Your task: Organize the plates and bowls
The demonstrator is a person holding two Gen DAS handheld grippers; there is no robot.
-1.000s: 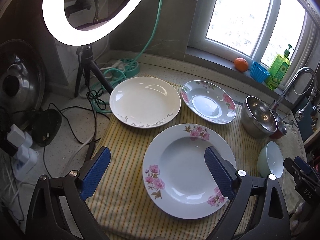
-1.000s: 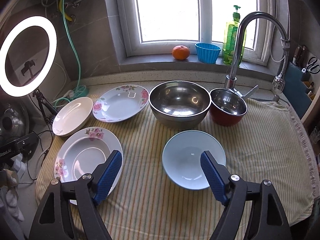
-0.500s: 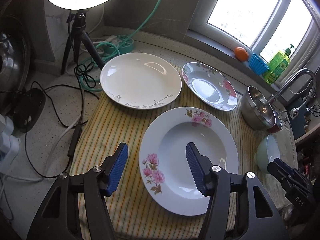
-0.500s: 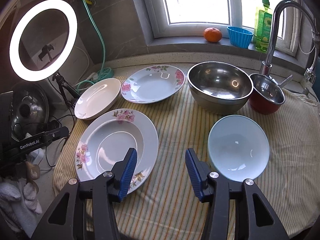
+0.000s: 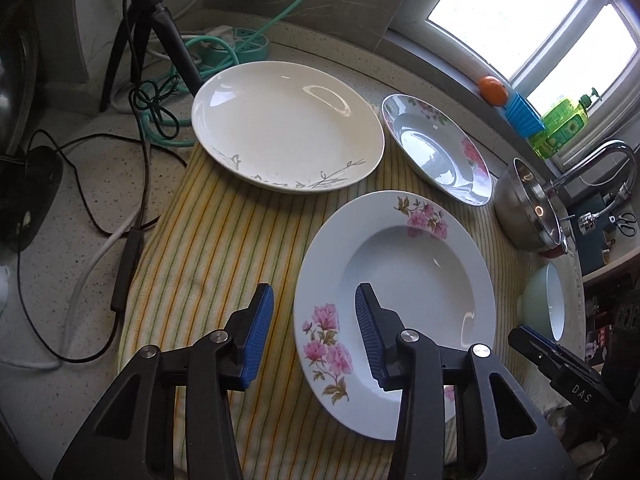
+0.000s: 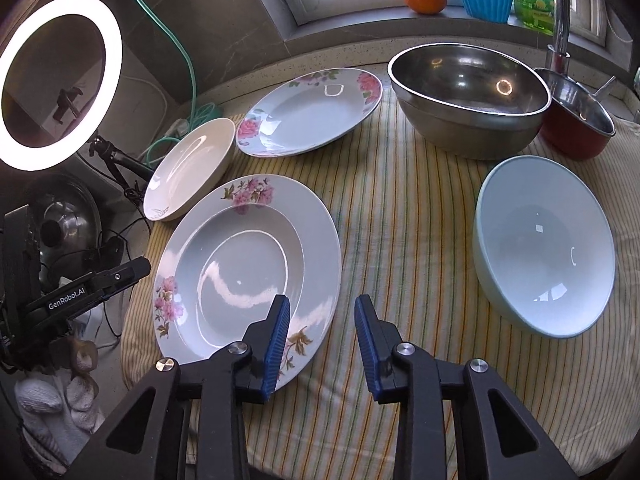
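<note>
Both grippers closing, nothing pinched yet: left gripper [image 5: 310, 334] jaws straddle the wide pink-flowered white soup plate [image 5: 394, 308] rim at 9 o'clock, right gripper [image 6: 322, 338] at 5 o'clock. Plate flat on counter cloth. Risk: glazed rim slips, tilts.

I'm looking at a speckled stone desk [image 5: 80, 184] covered by a yellow striped cloth [image 6: 404, 216], under a bright window [image 5: 520, 12] with daylight coming in. A lit ring light [image 6: 60, 80] on a black tripod [image 5: 152, 28] stands at the left by a grey tiled wall [image 6: 224, 12]. A green hose [image 5: 288, 8] and dark cables [image 5: 144, 168] trail across the stone; a chrome faucet [image 5: 600, 160] curves at the right.
</note>
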